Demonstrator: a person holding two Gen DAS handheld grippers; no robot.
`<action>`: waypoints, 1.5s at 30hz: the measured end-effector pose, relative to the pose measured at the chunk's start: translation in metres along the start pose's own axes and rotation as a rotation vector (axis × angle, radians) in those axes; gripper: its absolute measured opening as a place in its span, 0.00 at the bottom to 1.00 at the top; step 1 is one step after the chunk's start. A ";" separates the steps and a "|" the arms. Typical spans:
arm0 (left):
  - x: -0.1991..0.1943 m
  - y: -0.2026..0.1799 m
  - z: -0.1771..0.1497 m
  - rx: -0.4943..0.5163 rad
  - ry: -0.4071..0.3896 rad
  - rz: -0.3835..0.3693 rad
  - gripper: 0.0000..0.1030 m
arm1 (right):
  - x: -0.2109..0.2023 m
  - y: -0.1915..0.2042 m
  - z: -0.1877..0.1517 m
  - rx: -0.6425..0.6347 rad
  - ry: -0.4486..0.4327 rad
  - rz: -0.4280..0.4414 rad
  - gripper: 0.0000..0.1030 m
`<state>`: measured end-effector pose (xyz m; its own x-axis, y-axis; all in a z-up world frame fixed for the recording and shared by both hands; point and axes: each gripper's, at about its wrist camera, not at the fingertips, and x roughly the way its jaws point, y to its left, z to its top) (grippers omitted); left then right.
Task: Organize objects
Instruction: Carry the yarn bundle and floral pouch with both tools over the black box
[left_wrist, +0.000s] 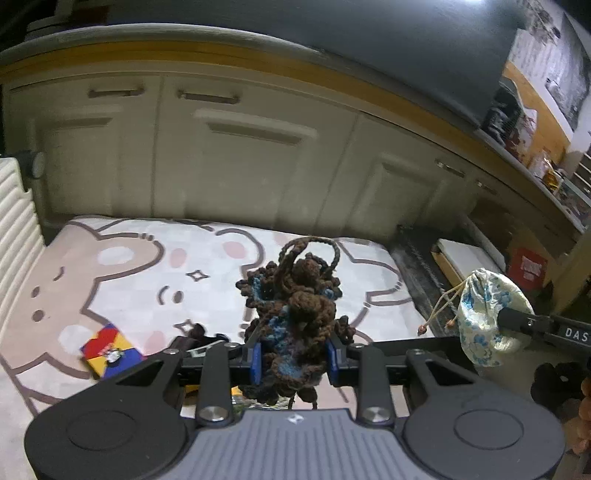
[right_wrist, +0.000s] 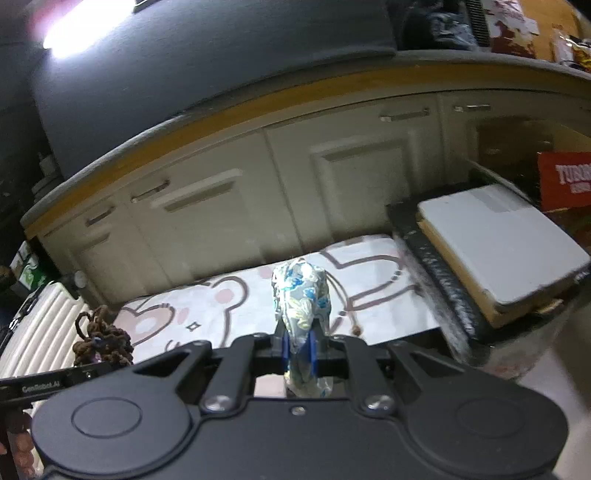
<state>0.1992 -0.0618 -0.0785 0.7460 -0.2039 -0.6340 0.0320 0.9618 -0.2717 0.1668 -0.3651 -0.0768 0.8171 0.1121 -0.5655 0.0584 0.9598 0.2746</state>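
Nearest the left wrist camera, the left gripper (left_wrist: 294, 356) clamps its blue pads (left_wrist: 256, 360) on a brown and blue crocheted pouch (left_wrist: 293, 317), held up above a bear-print rug (left_wrist: 129, 266); the pouch's lower end is hidden behind the gripper body, and its cord loops upward. On the rug to the left lies a small red, yellow and blue card (left_wrist: 110, 349), partly covered by the gripper, its print too blurred to read; a dark item beside it cannot be identified. At the right edge, the right gripper's finger pinches a white pouch with blue flowers (left_wrist: 487, 317), its beaded drawstrings dangling.

From the right wrist camera, the right gripper (right_wrist: 298, 350) is closed tight on the flowered pouch (right_wrist: 301, 299), whose bottom disappears behind the gripper body; the crocheted pouch (right_wrist: 101, 341) shows at lower left, partly cut off by the other tool. Cream cabinet doors (right_wrist: 258, 192) stand behind the rug (right_wrist: 207, 306); to the right, a white flat box (right_wrist: 498, 243) rests on a dark mat, and a red sign (right_wrist: 565, 181) is cropped by the frame edge.
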 end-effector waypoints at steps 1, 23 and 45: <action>0.002 -0.004 0.000 0.006 0.001 -0.006 0.32 | -0.001 -0.004 -0.001 -0.001 0.000 -0.011 0.11; 0.043 -0.072 -0.010 0.096 0.047 -0.205 0.32 | 0.068 -0.078 -0.032 0.156 0.239 0.006 0.11; 0.117 -0.098 -0.024 0.061 0.165 -0.357 0.32 | 0.096 -0.081 -0.040 -0.086 0.348 -0.305 0.42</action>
<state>0.2674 -0.1838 -0.1432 0.5640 -0.5495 -0.6164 0.3137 0.8331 -0.4556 0.2173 -0.4218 -0.1844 0.5284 -0.1134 -0.8414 0.2062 0.9785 -0.0023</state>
